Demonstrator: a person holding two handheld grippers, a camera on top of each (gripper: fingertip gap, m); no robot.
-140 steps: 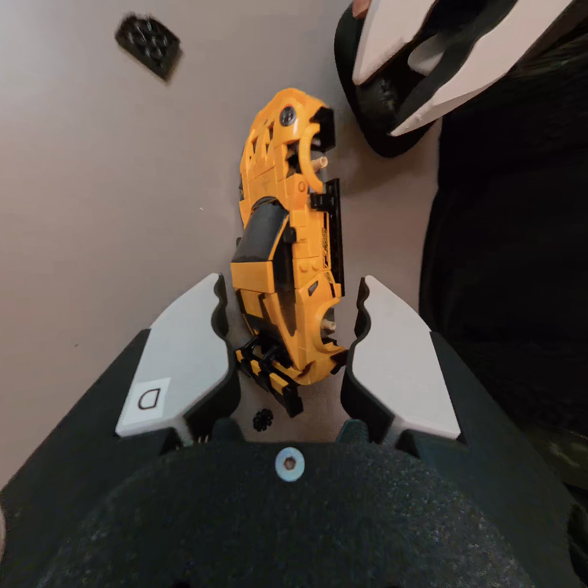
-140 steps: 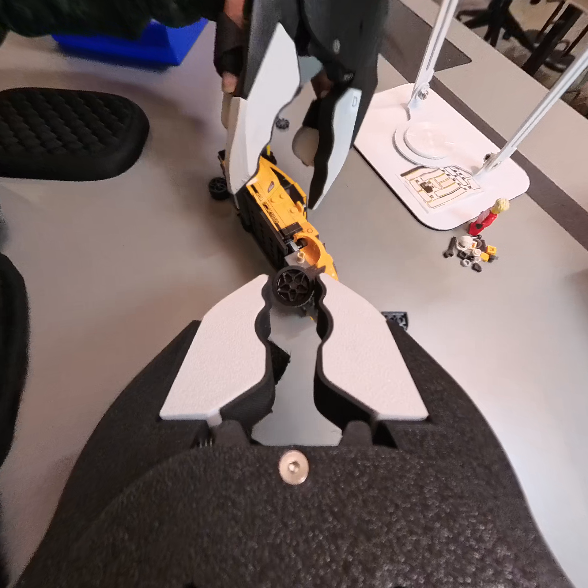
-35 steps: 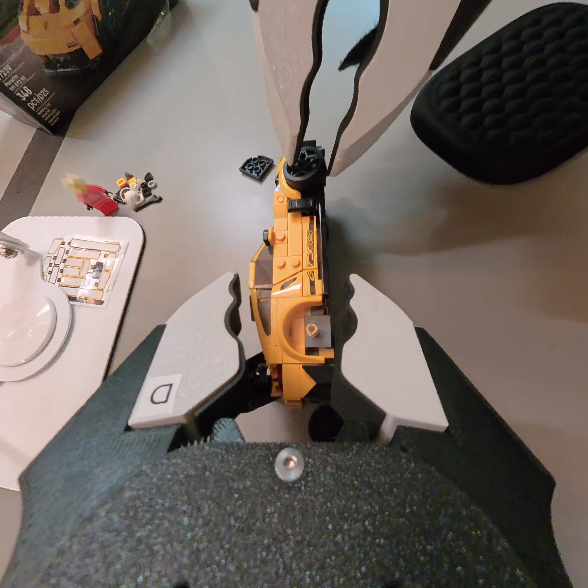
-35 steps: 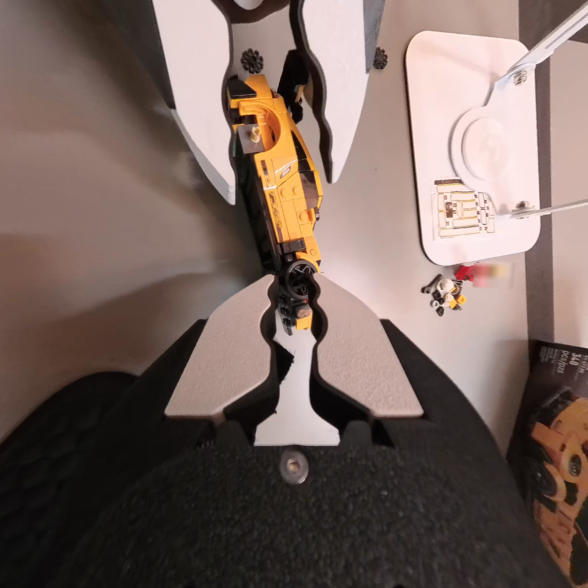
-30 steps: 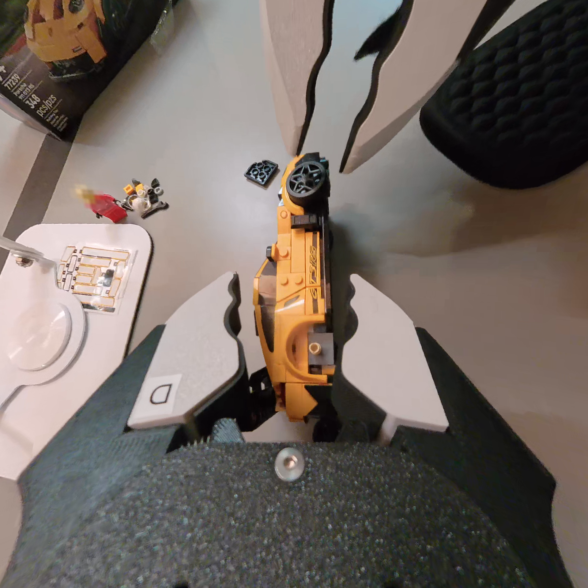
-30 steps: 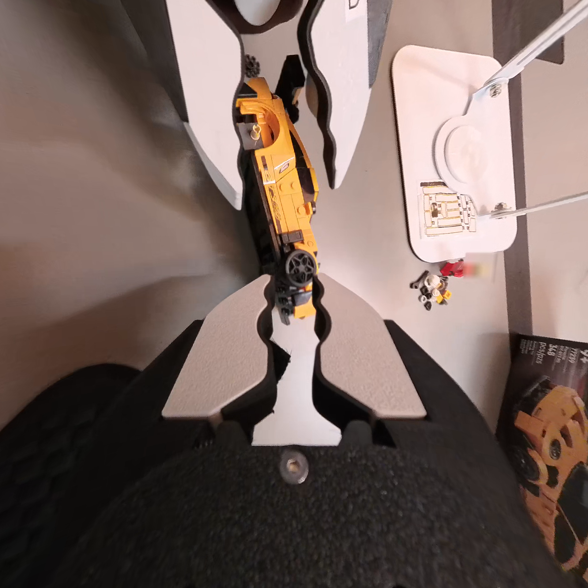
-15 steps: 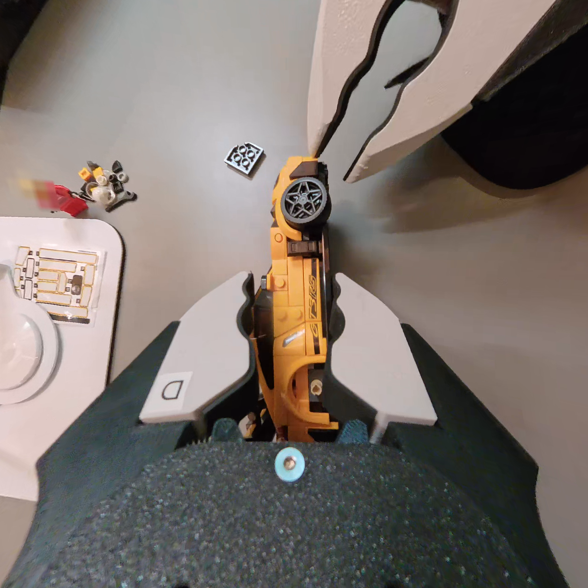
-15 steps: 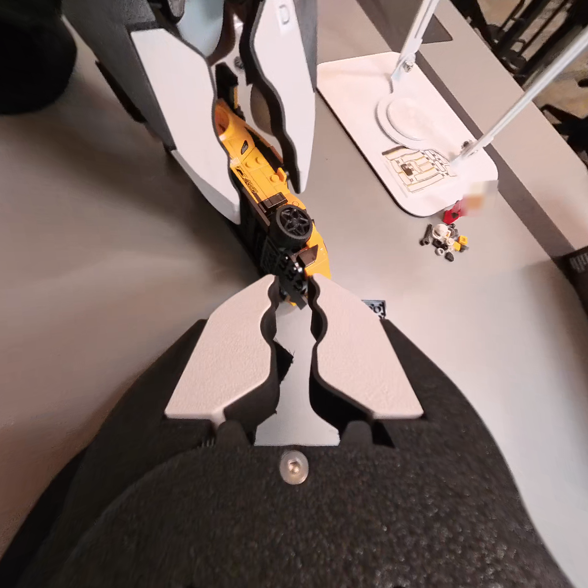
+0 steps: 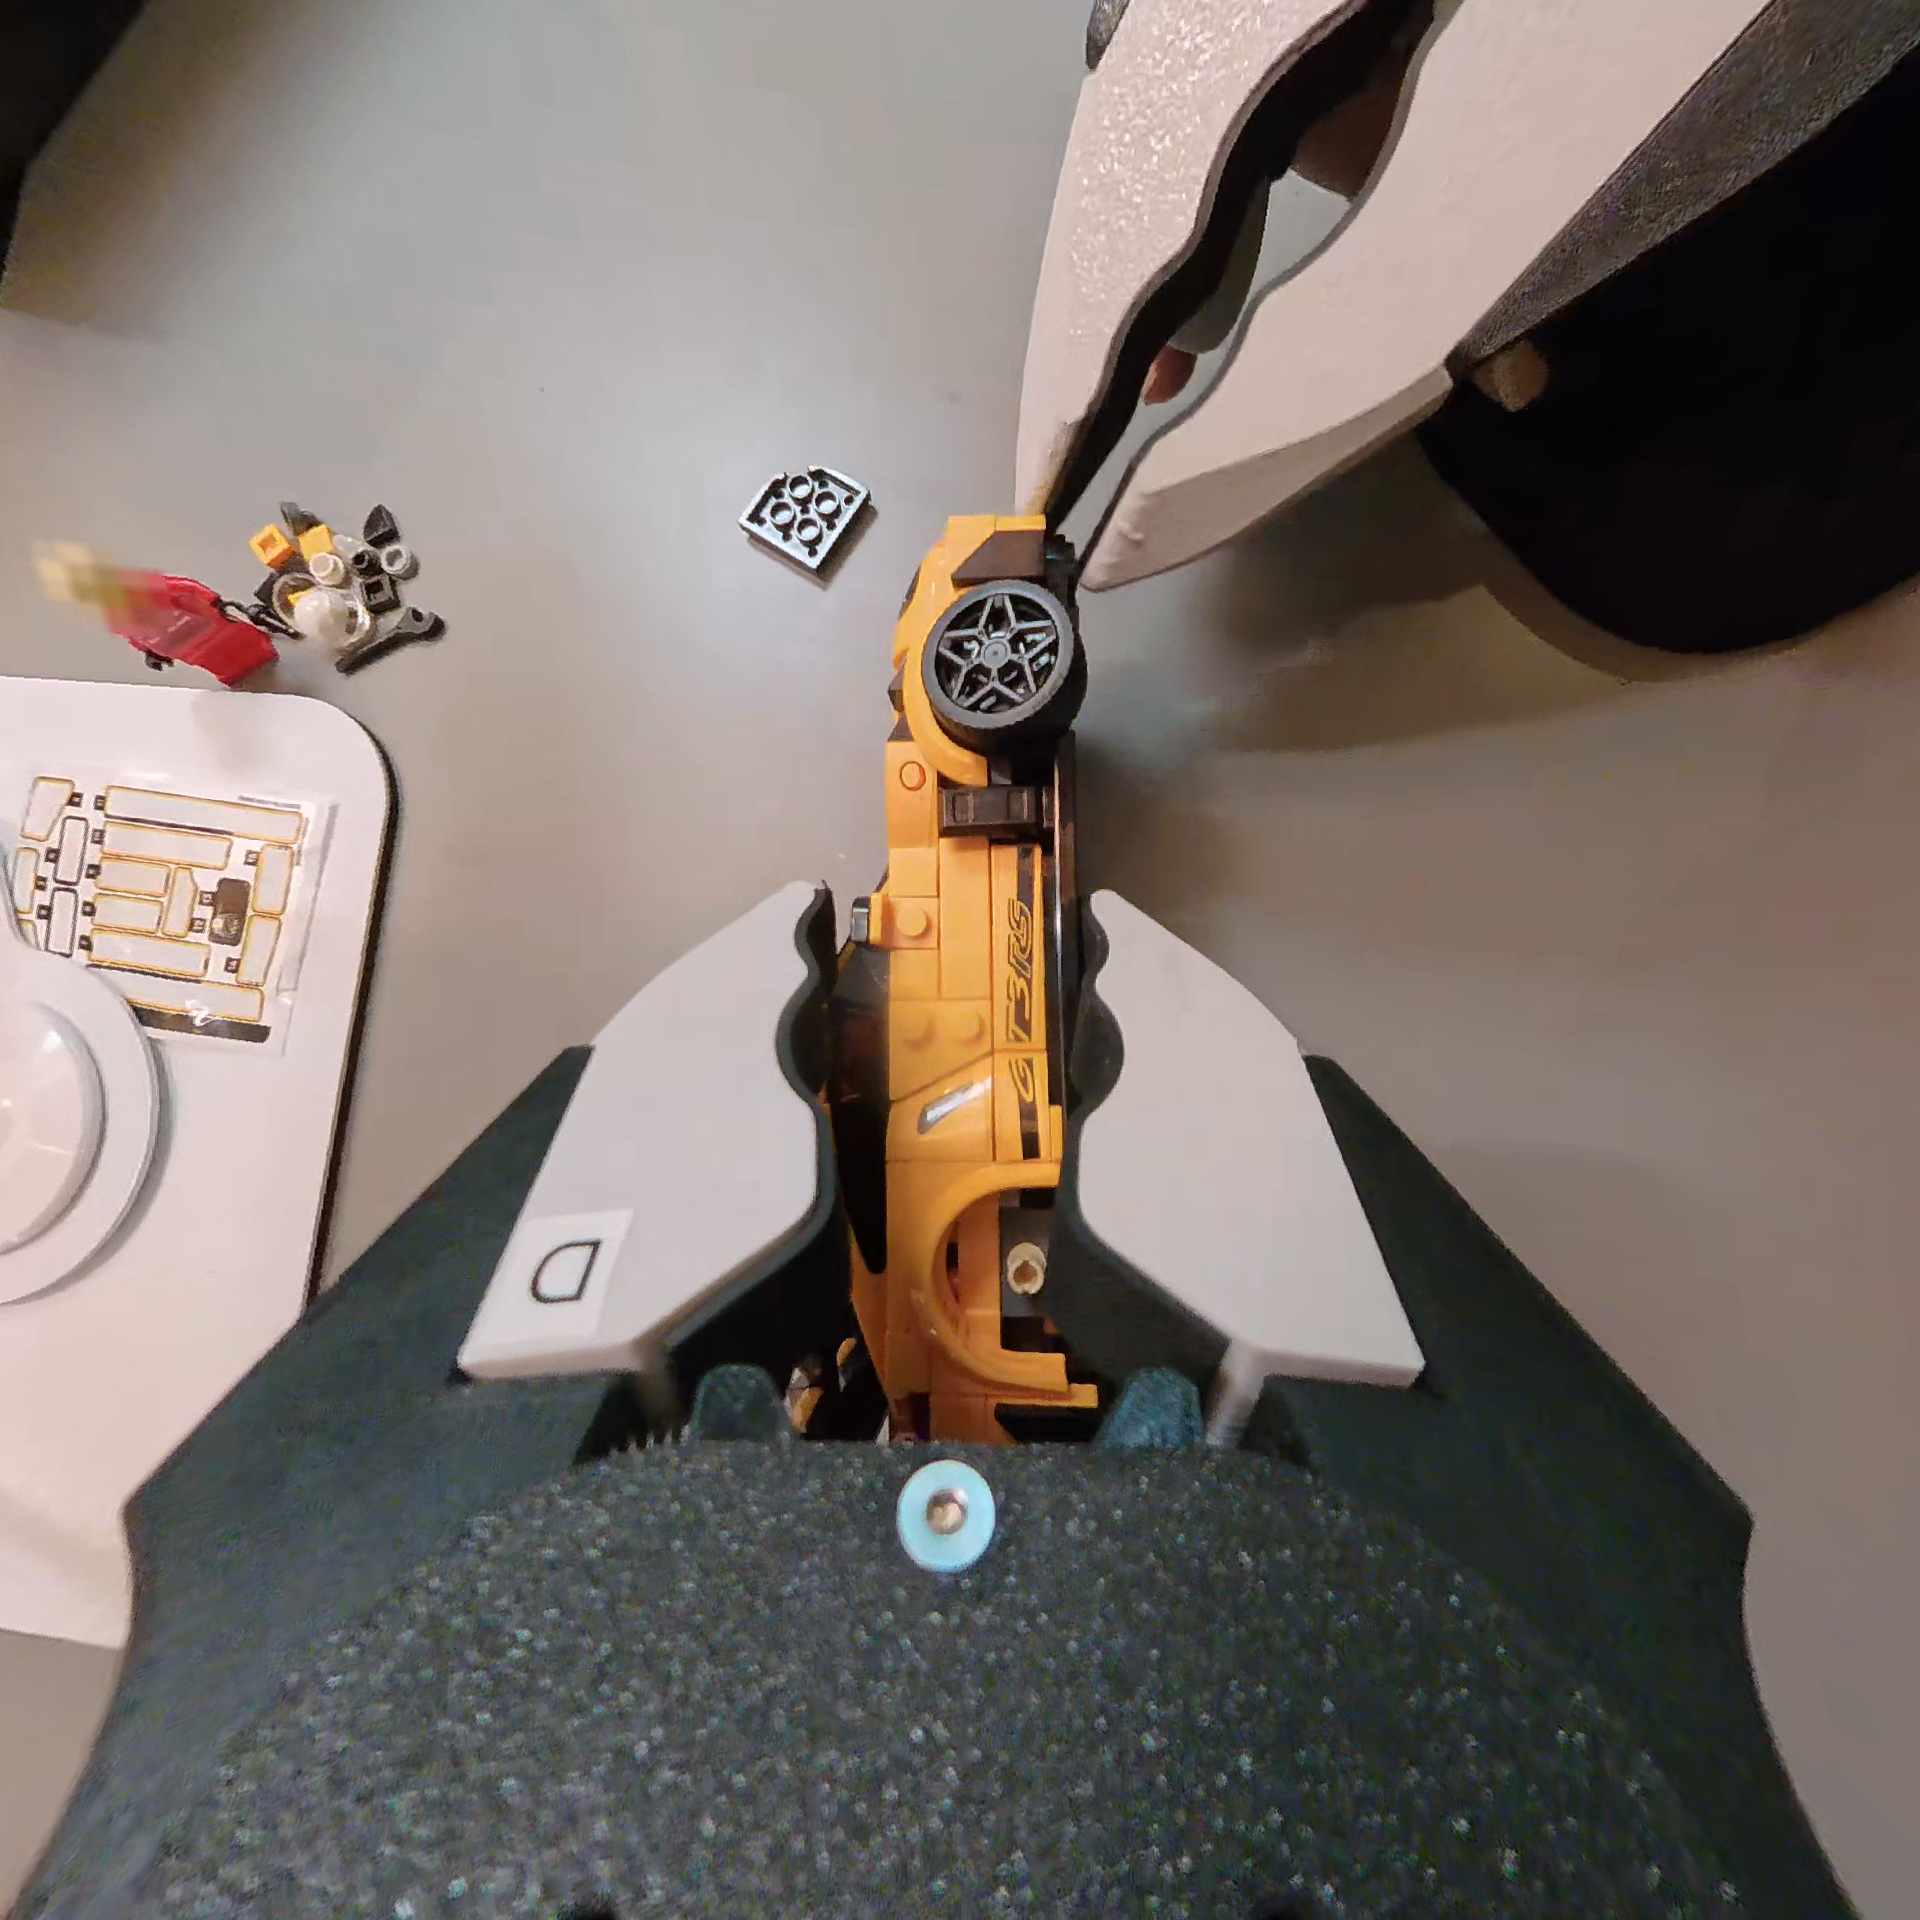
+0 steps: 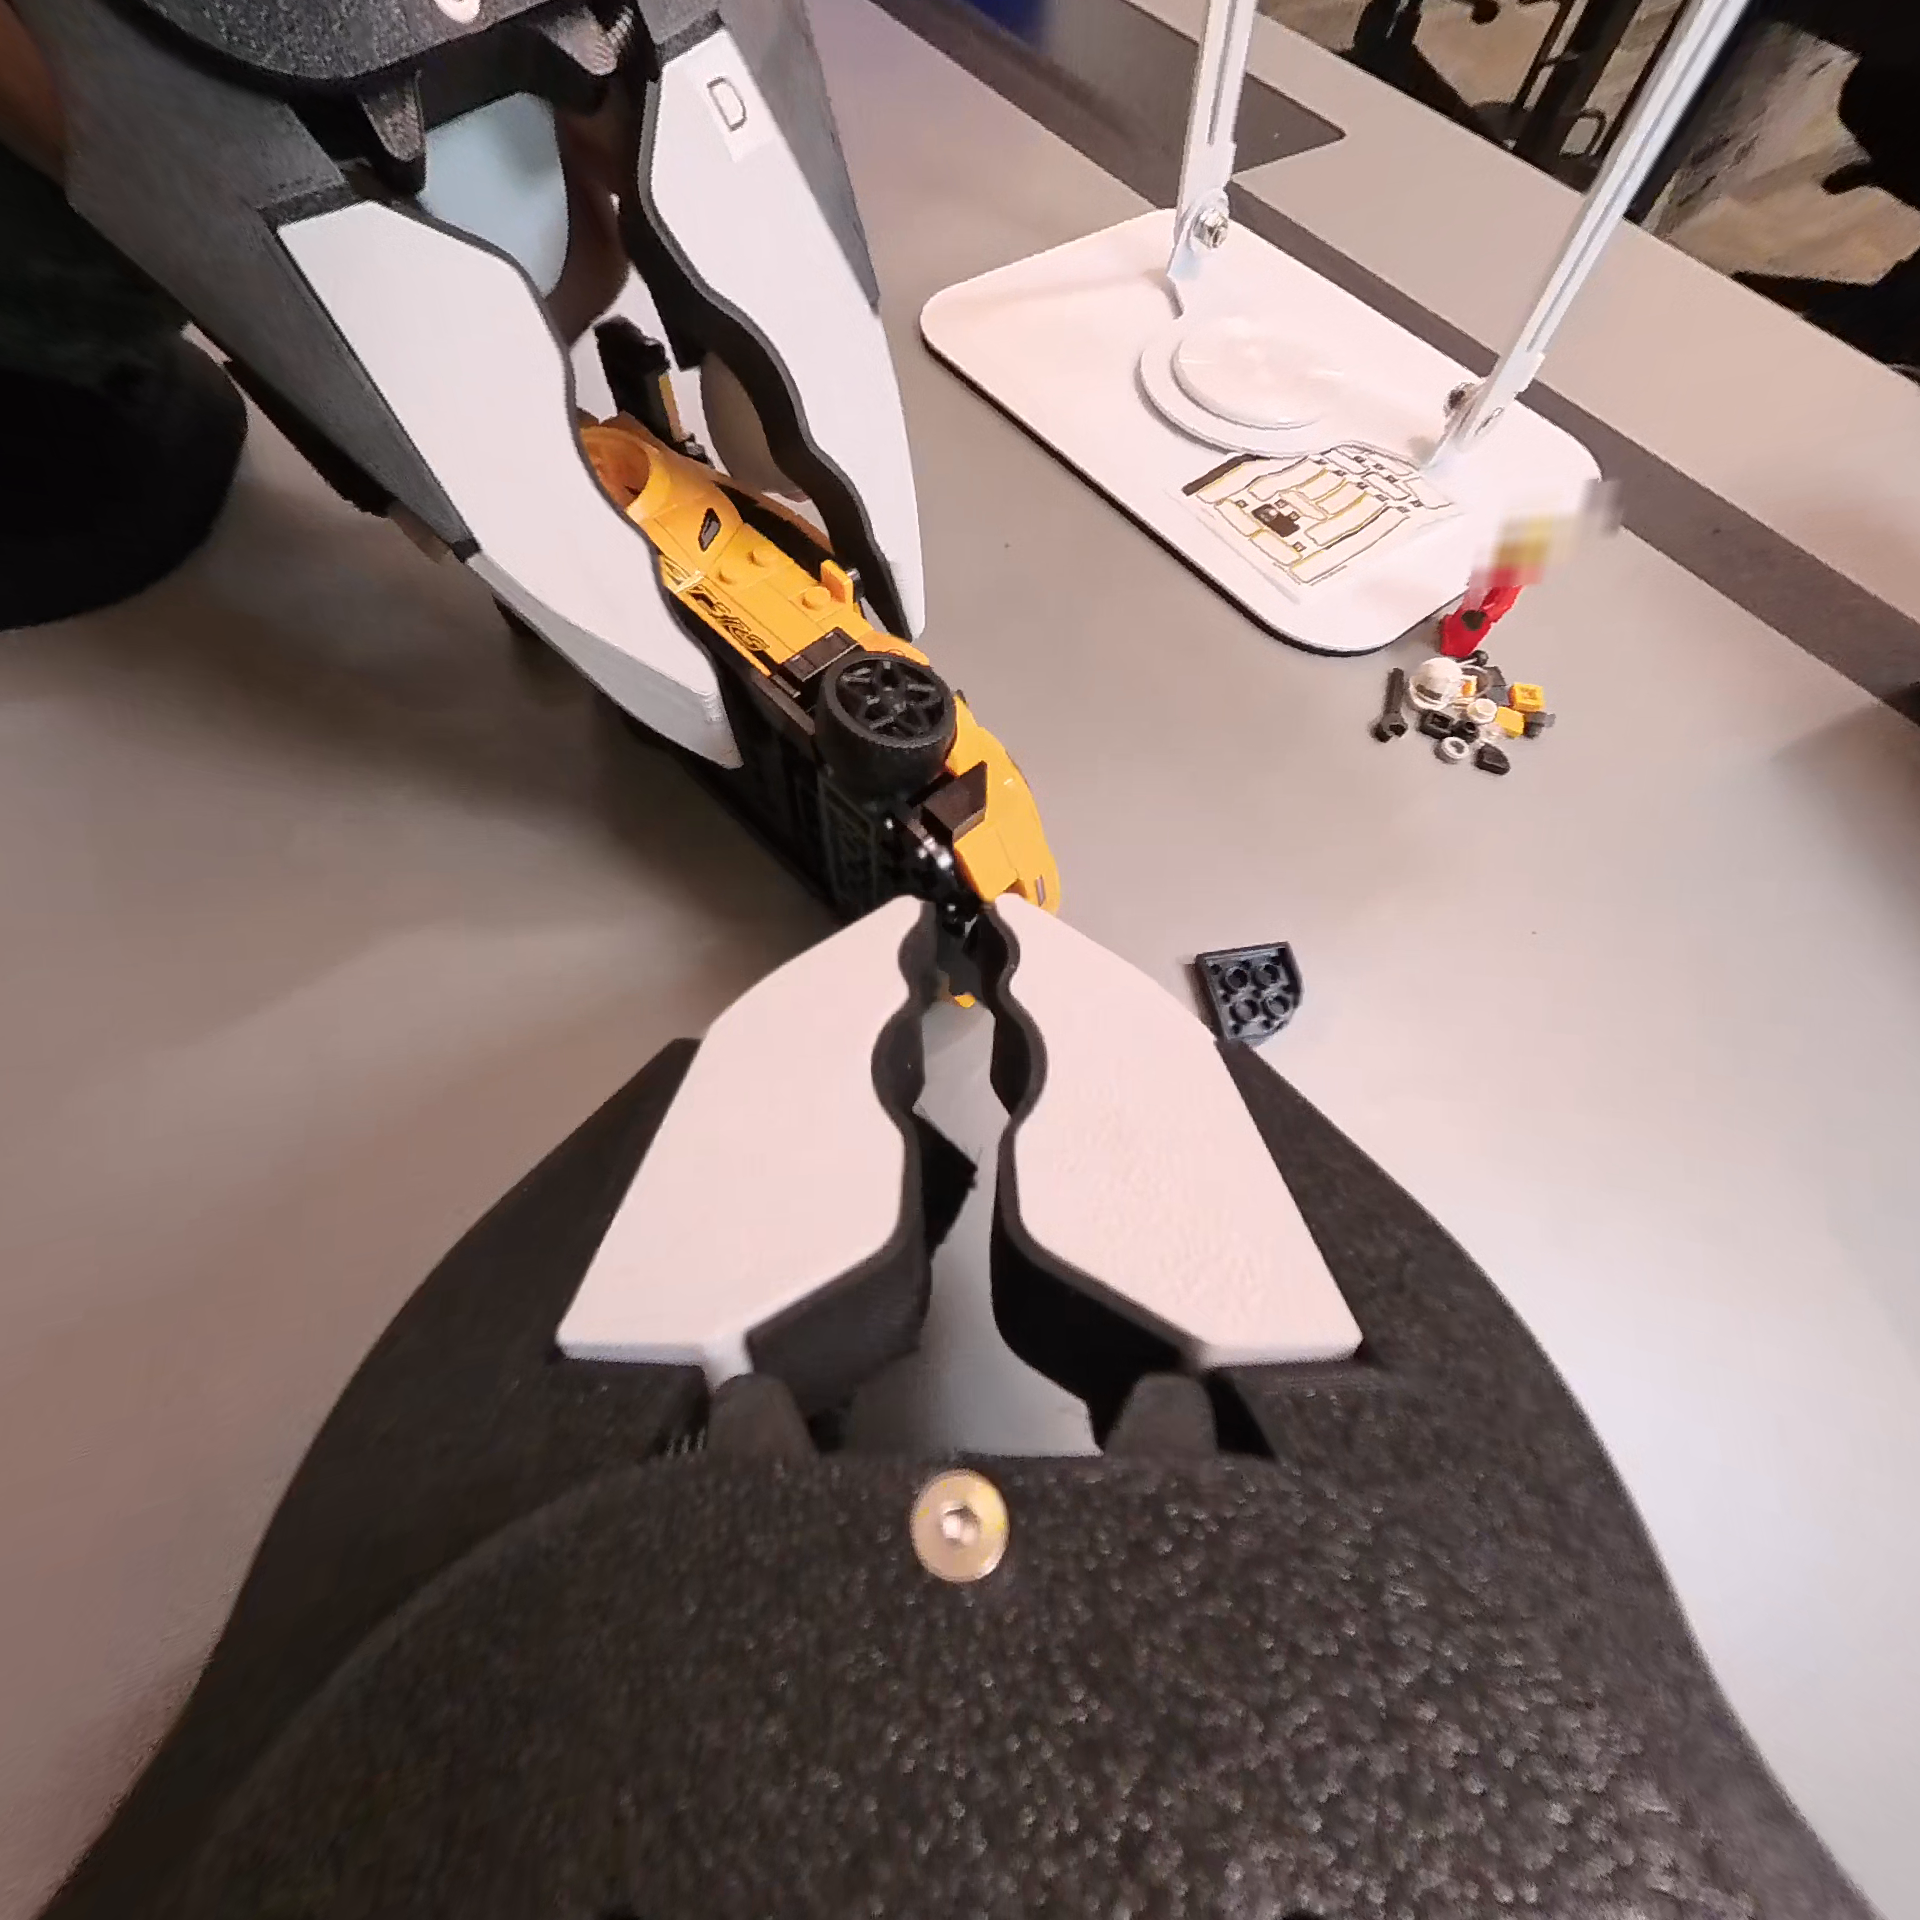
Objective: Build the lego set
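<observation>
Orange lego car (image 9: 966, 1039) lies on its side on the grey table (image 9: 1455, 1039), clamped at its middle by the left gripper (image 9: 951, 914). Toward 12 o'clock, the right gripper (image 10: 956, 920) pinches its nose, just beyond the fitted black wheel (image 9: 1000, 652).

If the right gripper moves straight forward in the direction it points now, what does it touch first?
Most likely the black front end of the orange toy brick car, directly ahead of the right gripper; its nearly shut tips look at or touching it already, though depth is unclear.
</observation>
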